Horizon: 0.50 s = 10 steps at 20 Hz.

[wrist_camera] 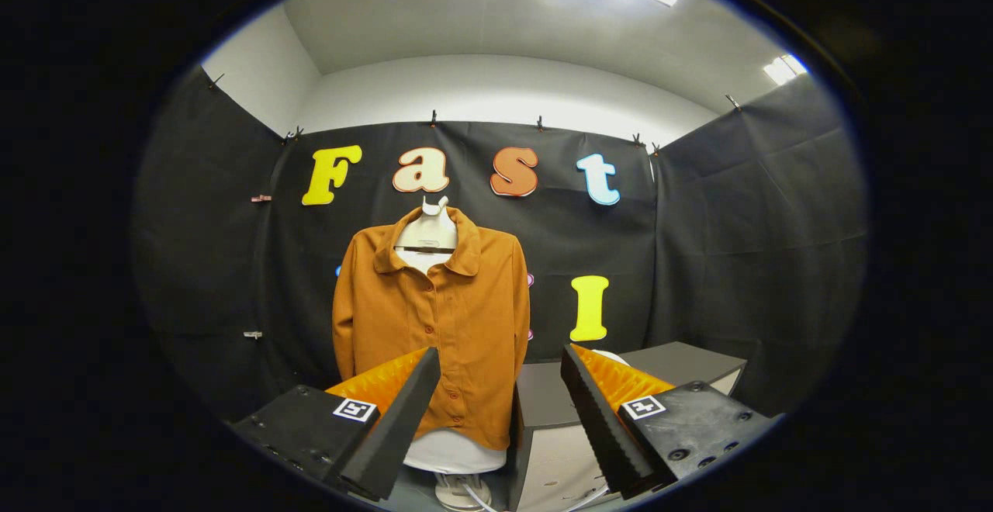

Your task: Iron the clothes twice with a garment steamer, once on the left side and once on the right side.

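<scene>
An orange shirt (431, 326) hangs buttoned on a white mannequin (428, 233) against the booth's black wall, upright and facing the gripper (500, 411), whose fingers are spread wide with nothing between them. The shirt stands beyond the fingers and toward the left one, its long axis vertical. A grey table (621, 376) sits just right of the shirt, behind the right finger. No steamer can be made out, so ironing looks not yet begun.

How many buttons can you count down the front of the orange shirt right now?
4 on the orange shirt: one below the collar, one mid-chest, two near the hem beside the left finger of the open gripper. Others may be hidden.
</scene>
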Available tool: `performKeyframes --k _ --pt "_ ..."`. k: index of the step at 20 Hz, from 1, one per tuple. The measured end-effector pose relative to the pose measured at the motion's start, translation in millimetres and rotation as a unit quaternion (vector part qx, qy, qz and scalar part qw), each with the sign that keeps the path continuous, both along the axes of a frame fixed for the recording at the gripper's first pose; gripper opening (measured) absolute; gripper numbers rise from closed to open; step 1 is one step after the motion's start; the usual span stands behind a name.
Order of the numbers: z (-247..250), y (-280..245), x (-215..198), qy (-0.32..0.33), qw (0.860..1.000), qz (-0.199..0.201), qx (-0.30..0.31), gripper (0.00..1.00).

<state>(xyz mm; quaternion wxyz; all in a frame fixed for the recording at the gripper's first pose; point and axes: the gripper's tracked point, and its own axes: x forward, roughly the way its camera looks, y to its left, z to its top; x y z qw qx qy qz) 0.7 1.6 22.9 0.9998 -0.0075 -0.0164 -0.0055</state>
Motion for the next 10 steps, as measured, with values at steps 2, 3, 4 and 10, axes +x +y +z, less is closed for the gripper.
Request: performKeyframes --k 2,3,4,10 --pt "2 -2 0 -0.002 1.0 -0.009 -0.004 0.98" --pt "2 -4 0 0.0 1.0 -0.014 -0.007 0.99" --pt "2 -8 1 0.002 1.0 -0.023 -0.009 0.99" --pt "-8 -45 20 0.031 0.997 -0.062 -0.023 0.99"
